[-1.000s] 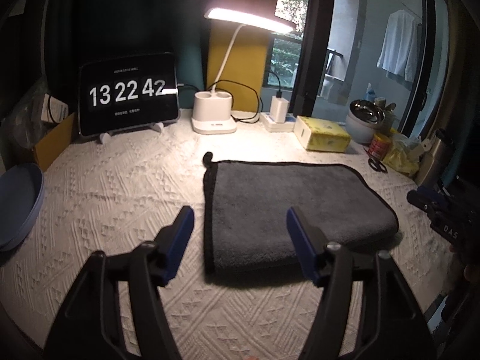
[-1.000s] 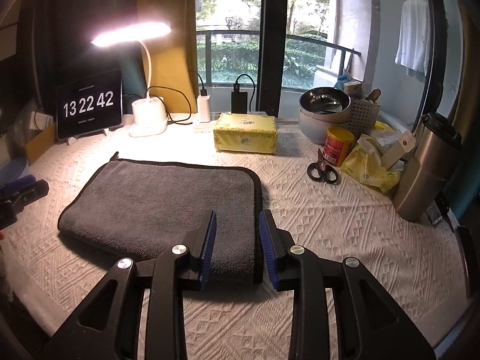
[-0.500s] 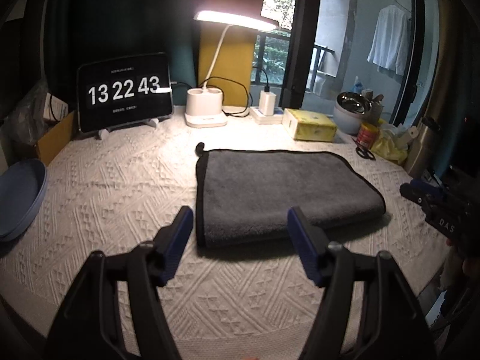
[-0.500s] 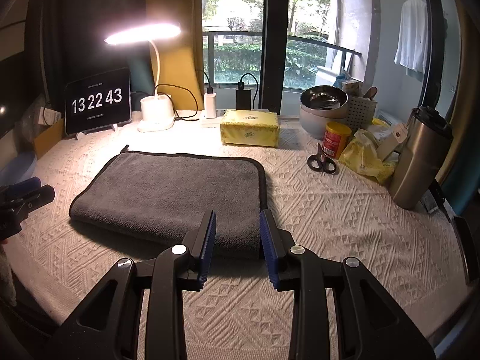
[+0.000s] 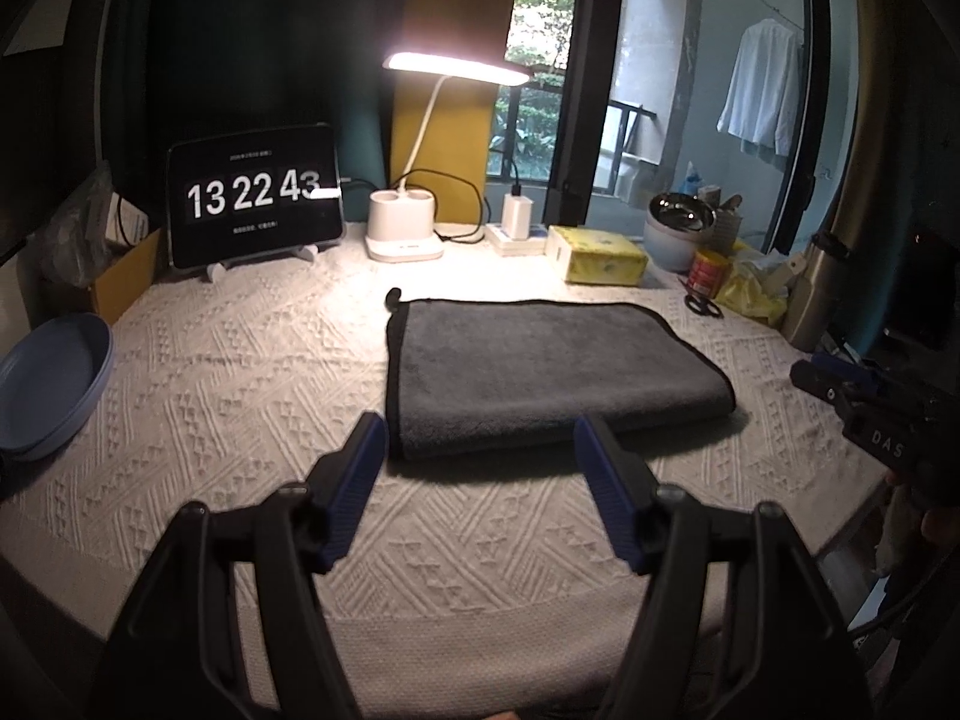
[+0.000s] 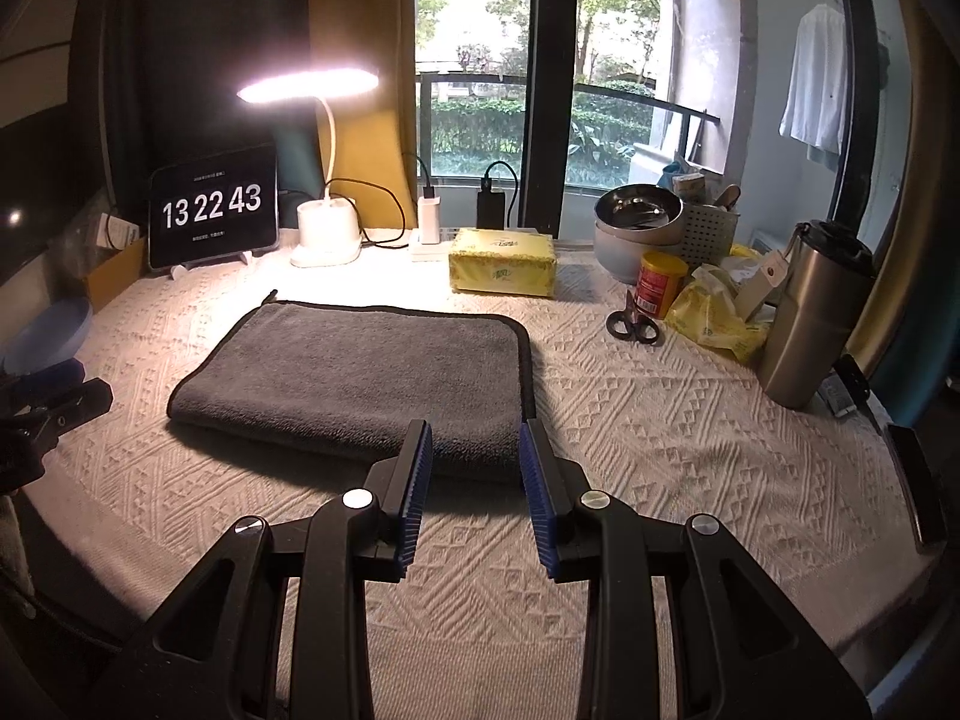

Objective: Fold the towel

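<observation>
A grey towel with black trim point(image 5: 540, 372) lies folded flat on the white textured tablecloth point(image 5: 240, 396); it also shows in the right wrist view point(image 6: 360, 378). My left gripper point(image 5: 480, 450) is open and empty, held just short of the towel's near left corner. My right gripper point(image 6: 474, 450) is open and empty, a little back from the towel's near right corner. The right gripper also shows at the right edge of the left wrist view point(image 5: 840, 384).
At the back stand a tablet clock point(image 6: 213, 216), a lit desk lamp point(image 6: 327, 234), a yellow tissue pack point(image 6: 503, 263), metal bowls point(image 6: 639, 228), a red can point(image 6: 660, 283), scissors point(image 6: 633, 324) and a steel tumbler point(image 6: 810, 312). A blue plate point(image 5: 42, 384) lies at left.
Both grippers have drawn back from the towel toward the table's near edge. The right gripper's jaws have opened wider. The towel has not moved.
</observation>
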`<action>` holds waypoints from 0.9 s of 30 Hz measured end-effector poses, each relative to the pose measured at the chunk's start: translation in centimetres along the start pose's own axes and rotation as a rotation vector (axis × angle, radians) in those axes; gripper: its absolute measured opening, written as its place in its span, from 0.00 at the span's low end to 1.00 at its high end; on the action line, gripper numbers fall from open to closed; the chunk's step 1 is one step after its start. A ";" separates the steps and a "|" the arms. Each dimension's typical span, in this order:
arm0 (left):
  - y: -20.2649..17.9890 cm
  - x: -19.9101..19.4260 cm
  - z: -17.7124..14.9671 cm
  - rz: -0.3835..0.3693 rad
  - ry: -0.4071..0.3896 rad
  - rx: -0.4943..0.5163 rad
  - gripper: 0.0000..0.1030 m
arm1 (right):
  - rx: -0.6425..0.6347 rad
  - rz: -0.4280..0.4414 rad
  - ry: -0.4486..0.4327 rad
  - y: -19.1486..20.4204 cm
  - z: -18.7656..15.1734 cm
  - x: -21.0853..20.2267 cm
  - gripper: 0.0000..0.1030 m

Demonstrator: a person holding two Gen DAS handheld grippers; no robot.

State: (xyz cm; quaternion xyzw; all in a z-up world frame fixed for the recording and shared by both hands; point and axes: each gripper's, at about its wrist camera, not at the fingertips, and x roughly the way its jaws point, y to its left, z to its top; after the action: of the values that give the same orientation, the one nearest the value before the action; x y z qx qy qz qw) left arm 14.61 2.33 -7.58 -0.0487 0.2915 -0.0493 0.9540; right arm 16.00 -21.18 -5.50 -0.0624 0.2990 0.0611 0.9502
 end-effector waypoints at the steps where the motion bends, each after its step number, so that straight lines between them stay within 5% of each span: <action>1: -0.1 -0.5 0.0 0.001 -0.008 0.002 0.65 | 0.001 0.000 -0.004 0.0 0.0 -0.3 0.31; 15: -1.5 -7.4 -0.8 -0.024 -0.157 -0.006 0.66 | -0.009 -0.008 -0.108 1.1 0.0 -6.9 0.32; 17: -1.8 -8.7 -0.8 -0.013 -0.190 0.011 0.73 | -0.009 -0.012 -0.127 1.3 -0.1 -8.2 0.33; 19: -1.8 -9.7 -0.5 -0.010 -0.219 0.022 0.88 | -0.009 -0.015 -0.144 1.4 -0.1 -9.3 0.46; 27: -1.9 -14.1 1.0 0.016 -0.350 0.017 0.94 | -0.012 -0.037 -0.249 1.4 0.7 -14.0 0.53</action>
State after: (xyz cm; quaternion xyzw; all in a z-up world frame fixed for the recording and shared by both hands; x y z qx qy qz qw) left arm 3.41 2.28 1.28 -0.0461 0.1207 -0.0352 0.9910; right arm 4.73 -20.83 3.02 -0.0657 0.1773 0.0528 0.9805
